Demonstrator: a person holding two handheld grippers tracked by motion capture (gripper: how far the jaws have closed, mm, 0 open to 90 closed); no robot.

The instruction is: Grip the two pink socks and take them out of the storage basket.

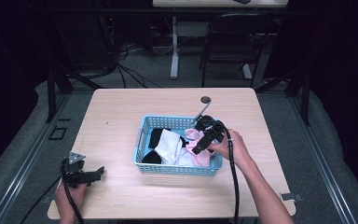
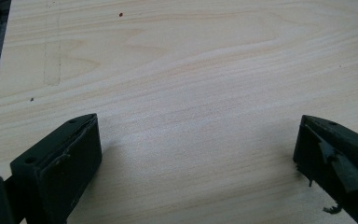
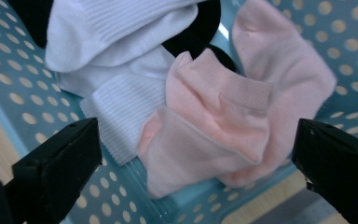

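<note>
While your left gripper (image 1: 94, 173) is idling wide open and empty over bare table (image 1: 116, 116) at the near left edge, your right gripper (image 1: 196, 150) is hovering over the basket (image 1: 142, 135), jaws spread, gripping nothing. Looks like early days: nothing is being held yet, and all the socks are sitting in the basket. Pink socks (image 3: 214, 121) are lying crumpled at its right end, just beside the white (image 3: 116, 56) and black (image 1: 154, 137) ones.

Bright lit table, dark surroundings, soft focus, mild blur

overhead faces forward; gripper cameras close, downward
</note>
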